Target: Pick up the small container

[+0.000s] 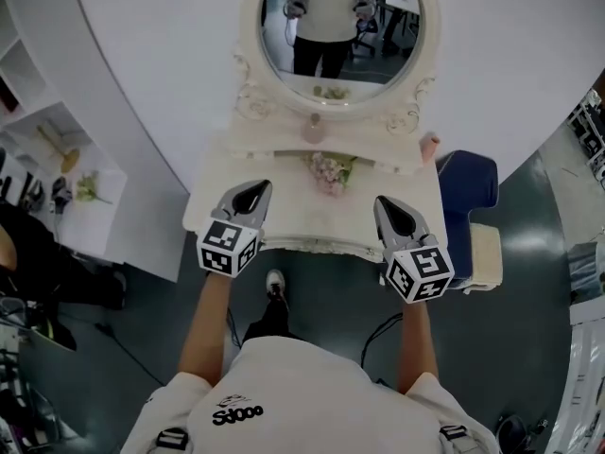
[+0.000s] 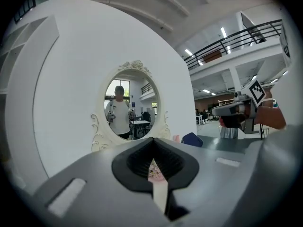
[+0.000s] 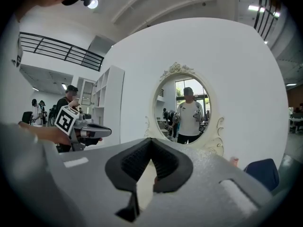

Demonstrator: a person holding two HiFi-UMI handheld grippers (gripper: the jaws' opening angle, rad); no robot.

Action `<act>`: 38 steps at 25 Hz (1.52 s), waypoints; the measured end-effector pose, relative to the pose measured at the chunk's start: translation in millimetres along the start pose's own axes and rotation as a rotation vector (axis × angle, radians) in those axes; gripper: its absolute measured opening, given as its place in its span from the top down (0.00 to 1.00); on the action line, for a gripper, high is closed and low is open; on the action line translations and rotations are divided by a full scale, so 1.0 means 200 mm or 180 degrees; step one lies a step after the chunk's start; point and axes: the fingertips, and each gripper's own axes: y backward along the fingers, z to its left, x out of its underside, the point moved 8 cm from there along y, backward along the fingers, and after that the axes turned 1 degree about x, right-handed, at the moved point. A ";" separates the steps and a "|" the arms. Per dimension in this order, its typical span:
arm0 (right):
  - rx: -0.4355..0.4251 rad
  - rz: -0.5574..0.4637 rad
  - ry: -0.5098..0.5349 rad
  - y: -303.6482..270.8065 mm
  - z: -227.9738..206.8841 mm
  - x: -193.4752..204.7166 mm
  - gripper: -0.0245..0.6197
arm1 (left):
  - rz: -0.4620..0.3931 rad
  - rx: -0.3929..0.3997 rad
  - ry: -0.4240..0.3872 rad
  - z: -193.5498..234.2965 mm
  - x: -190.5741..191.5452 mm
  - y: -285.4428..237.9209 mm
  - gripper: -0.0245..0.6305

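Two grippers, one in each of my hands, hover side by side over the near edge of the table [image 1: 284,173], neither holding anything. My left gripper [image 1: 257,189] has its jaws together, tips meeting, and my right gripper [image 1: 386,202] is closed the same way. Flowers [image 1: 329,168] lie ahead, between the two. The container [image 1: 313,129], small and pinkish, stands beyond the flowers at the foot of the mirror [image 1: 340,26], well apart from both grippers. Another small pinkish thing [image 1: 430,145] stands ahead of my right gripper, at the far corner.
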 end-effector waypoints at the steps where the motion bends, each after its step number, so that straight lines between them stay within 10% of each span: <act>1: 0.0015 0.0003 0.0023 -0.07 -0.02 -0.01 0.96 | -0.0021 -0.0008 0.0007 0.05 0.00 -0.05 0.95; 9: 0.0303 0.0268 0.0374 -0.69 -0.17 -0.06 0.96 | -0.0071 0.0023 0.0136 0.51 -0.05 -0.46 0.96; 19: 0.0258 0.0420 0.0010 -1.29 -0.37 -0.01 0.94 | 0.0091 0.0302 0.0088 0.91 0.00 -0.86 0.94; 38: -0.0711 0.1222 -0.0068 -1.98 -0.60 0.44 0.72 | 0.0497 -0.0070 0.0510 0.98 0.26 -1.15 0.94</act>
